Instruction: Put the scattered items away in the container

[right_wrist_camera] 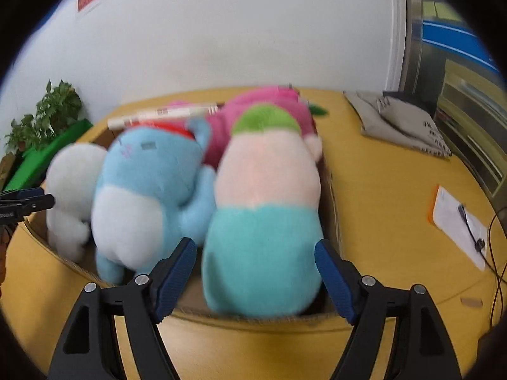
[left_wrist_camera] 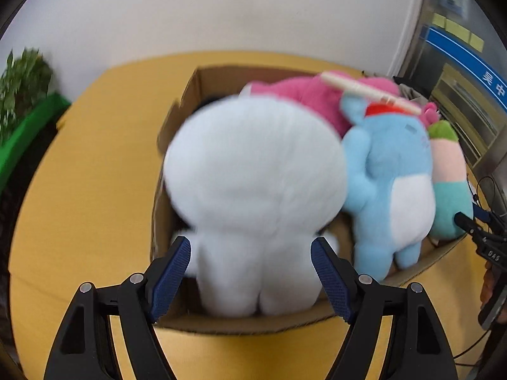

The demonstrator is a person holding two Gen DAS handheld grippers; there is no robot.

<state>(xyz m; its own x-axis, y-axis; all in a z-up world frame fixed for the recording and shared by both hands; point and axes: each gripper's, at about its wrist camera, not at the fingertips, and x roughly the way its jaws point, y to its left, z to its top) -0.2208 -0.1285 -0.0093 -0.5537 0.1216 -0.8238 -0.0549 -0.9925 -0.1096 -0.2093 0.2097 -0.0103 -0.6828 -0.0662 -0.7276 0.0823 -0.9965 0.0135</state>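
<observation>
A cardboard box [left_wrist_camera: 253, 324] [right_wrist_camera: 332, 190] on the yellow table holds several plush toys. A white plush [left_wrist_camera: 253, 190] [right_wrist_camera: 69, 190] stands at the box's near left; my left gripper [left_wrist_camera: 252, 272] is open with its jaws on either side of the plush's lower body. A blue plush [left_wrist_camera: 389, 183] [right_wrist_camera: 142, 196] stands beside it. A pink-and-teal plush [right_wrist_camera: 266, 221] [left_wrist_camera: 450, 183] is at the right end; my right gripper [right_wrist_camera: 255, 278] is open around its lower part. A pink plush [left_wrist_camera: 304, 95] [right_wrist_camera: 269, 101] and a white stick [left_wrist_camera: 364, 90] [right_wrist_camera: 164, 115] lie behind.
A potted plant and green board [left_wrist_camera: 28, 126] [right_wrist_camera: 50, 133] stand at the table's left. A grey cloth bag [right_wrist_camera: 402, 123], a clipboard with paper [right_wrist_camera: 459, 221] and cables lie on the table's right side. A glass cabinet [left_wrist_camera: 459, 79] stands at the right.
</observation>
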